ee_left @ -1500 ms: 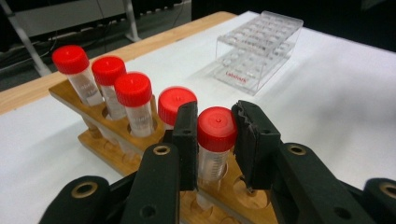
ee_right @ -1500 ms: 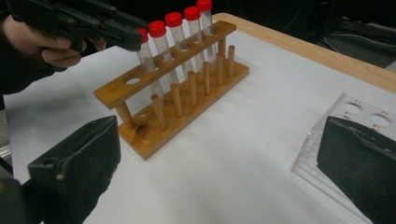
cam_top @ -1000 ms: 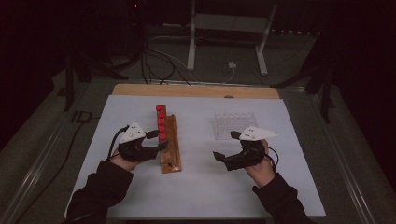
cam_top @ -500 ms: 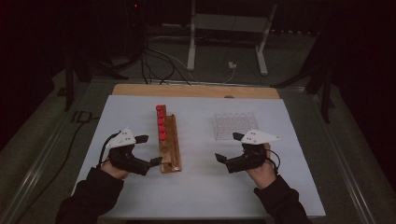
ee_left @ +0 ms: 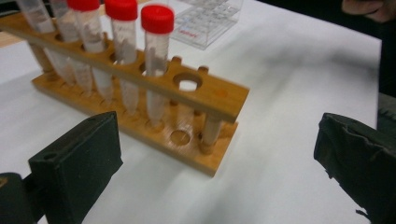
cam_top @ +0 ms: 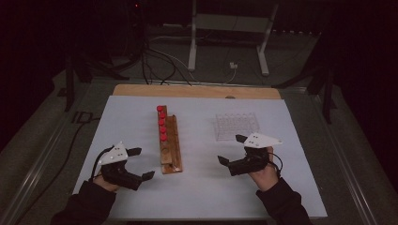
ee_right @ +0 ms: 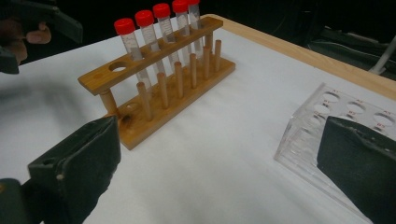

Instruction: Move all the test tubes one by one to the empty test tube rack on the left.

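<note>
Rack (cam_top: pixel 169 143) of red-capped tubes (cam_top: pixel 162 123) mid-table; my left gripper (cam_top: pixel 141 163) just left of it, right gripper (cam_top: pixel 232 149) well right, both spread apart, empty. Left gripper view: nearest hole looks empty. Right gripper view: clear tray (ee_right: pixel 345 116) right of rack.

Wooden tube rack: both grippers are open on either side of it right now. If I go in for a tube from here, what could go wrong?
1. The red-capped tubes stand close together in the wooden rack; the left gripper, with its jaws wide open, may knock a neighbour.
2. The rack is narrow and stands loose on the white sheet, so a sideways pull could tip or drag it.
3. The right gripper sits beside the clear plastic rack and could nudge it when swinging in.
</note>
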Demonstrator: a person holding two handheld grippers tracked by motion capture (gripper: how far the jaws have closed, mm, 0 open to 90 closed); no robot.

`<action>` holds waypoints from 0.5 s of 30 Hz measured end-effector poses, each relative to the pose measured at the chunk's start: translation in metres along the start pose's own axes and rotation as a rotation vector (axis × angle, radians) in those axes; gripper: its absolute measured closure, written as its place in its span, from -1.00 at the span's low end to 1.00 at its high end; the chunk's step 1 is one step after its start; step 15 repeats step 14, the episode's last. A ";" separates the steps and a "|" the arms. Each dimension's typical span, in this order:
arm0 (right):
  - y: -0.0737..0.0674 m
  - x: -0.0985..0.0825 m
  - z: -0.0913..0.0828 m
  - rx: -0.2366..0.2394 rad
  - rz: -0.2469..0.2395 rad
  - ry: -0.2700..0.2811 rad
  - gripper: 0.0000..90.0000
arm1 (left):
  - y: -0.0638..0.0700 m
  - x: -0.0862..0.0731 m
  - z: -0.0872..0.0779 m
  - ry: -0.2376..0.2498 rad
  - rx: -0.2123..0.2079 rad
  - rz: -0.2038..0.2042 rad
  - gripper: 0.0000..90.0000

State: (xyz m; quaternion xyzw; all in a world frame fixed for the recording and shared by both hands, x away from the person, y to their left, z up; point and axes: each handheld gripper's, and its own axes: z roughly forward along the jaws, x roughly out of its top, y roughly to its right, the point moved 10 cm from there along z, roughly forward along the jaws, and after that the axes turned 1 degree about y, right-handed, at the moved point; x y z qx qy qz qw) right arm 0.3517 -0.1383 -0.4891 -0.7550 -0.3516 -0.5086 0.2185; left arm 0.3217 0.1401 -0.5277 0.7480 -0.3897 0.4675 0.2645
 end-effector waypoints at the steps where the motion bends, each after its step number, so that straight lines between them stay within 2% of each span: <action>1: 0.000 0.000 0.000 0.001 -0.003 0.002 -1.00 | -0.001 -0.003 -0.001 0.004 0.007 -0.003 -0.96; 9: 0.002 -0.002 0.001 -0.002 -0.004 0.008 -1.00 | 0.000 -0.024 0.003 -0.001 0.024 -0.012 -0.96; 15: 0.001 -0.003 0.001 0.005 -0.013 0.005 -1.00 | -0.001 -0.025 0.005 0.012 0.033 -0.022 -0.96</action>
